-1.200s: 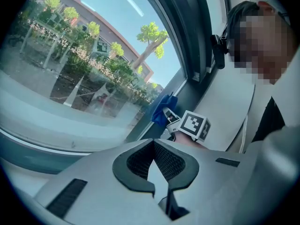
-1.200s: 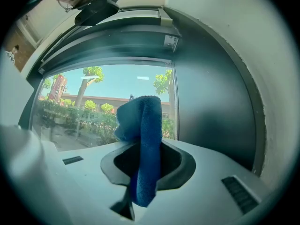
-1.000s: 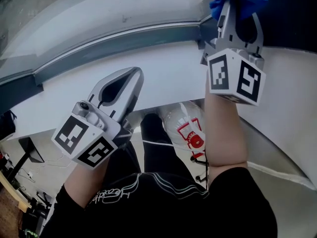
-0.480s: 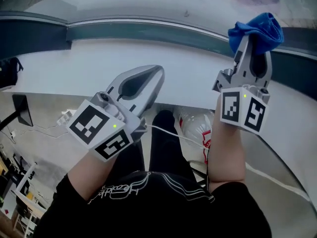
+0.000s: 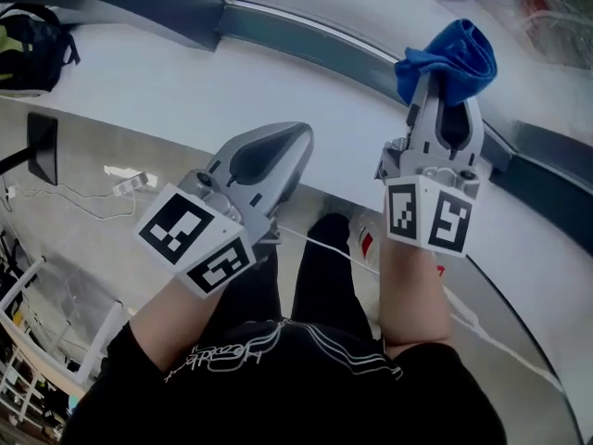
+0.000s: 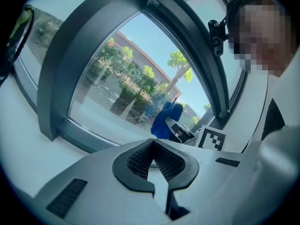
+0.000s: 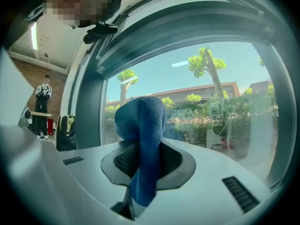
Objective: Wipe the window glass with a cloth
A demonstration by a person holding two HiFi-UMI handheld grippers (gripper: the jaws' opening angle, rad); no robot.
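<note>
A blue cloth (image 5: 452,52) bunches out of my right gripper (image 5: 445,89), which is shut on it and held up before the dark window frame (image 5: 306,40). In the right gripper view the cloth (image 7: 143,135) hangs between the pads of the right gripper (image 7: 140,149), with the window glass (image 7: 211,102) just behind. My left gripper (image 5: 295,137) hovers over the white sill (image 5: 167,91), shut with nothing in it. In the left gripper view the left gripper (image 6: 153,142) points at the glass (image 6: 122,78), with the cloth (image 6: 164,118) to its right.
A dark backpack (image 5: 35,35) lies on the sill at the far left. Cables and a power strip (image 5: 125,186) run across the floor below. A person (image 7: 43,104) stands far back in the room. Trees and buildings show through the glass.
The head view has swung, so the frame and sill now run diagonally. The right gripper keeps hold of the cloth near the frame; the left gripper stays shut beside it.
</note>
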